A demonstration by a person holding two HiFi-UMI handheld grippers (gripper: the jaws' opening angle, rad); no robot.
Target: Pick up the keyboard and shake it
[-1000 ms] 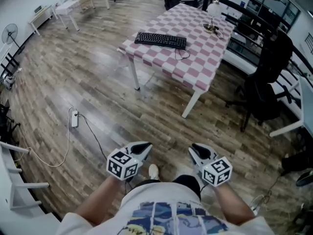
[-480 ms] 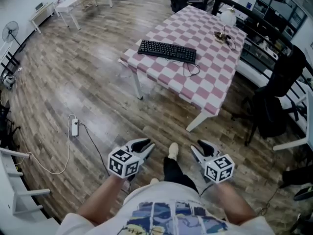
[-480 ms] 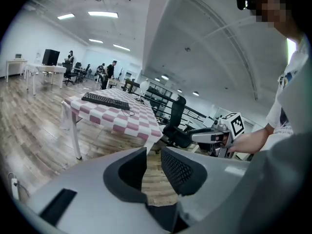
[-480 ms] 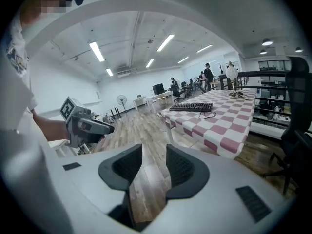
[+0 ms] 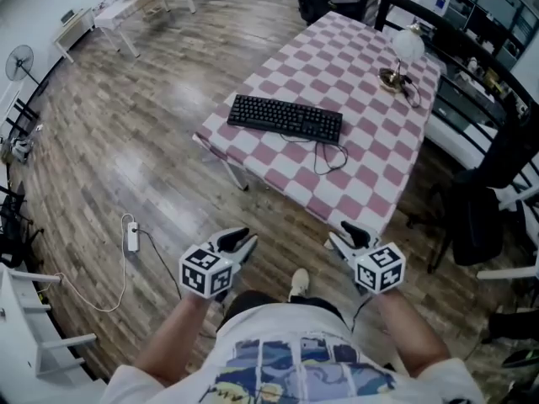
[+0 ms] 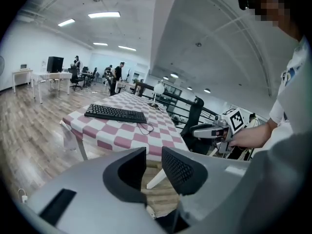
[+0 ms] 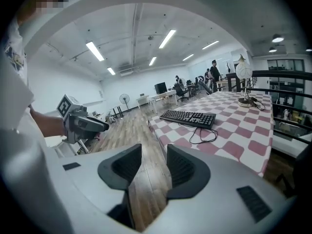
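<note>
A black keyboard (image 5: 285, 119) lies near the front left corner of a table under a pink-and-white checked cloth (image 5: 354, 66), its cable (image 5: 324, 154) looping beside it. The keyboard shows ahead in the left gripper view (image 6: 115, 113) and in the right gripper view (image 7: 188, 117). My left gripper (image 5: 240, 241) and right gripper (image 5: 344, 238) hang over the wooden floor, short of the table's front edge and well apart from the keyboard. Both have just been opening their jaws. The left gripper (image 6: 153, 155) and the right gripper (image 7: 154, 152) stand open with nothing between the fingers.
A white-shaded lamp (image 5: 404, 53) stands at the table's far right. A power strip (image 5: 131, 238) with its cord lies on the floor at the left. Black office chairs (image 5: 480, 217) stand right of the table. A white desk (image 5: 135, 2) and a fan (image 5: 18, 61) are far left.
The table and keyboard have come nearer and lower in the head view. Both grippers have travelled forward toward the table. Their jaws stand wider apart than before.
</note>
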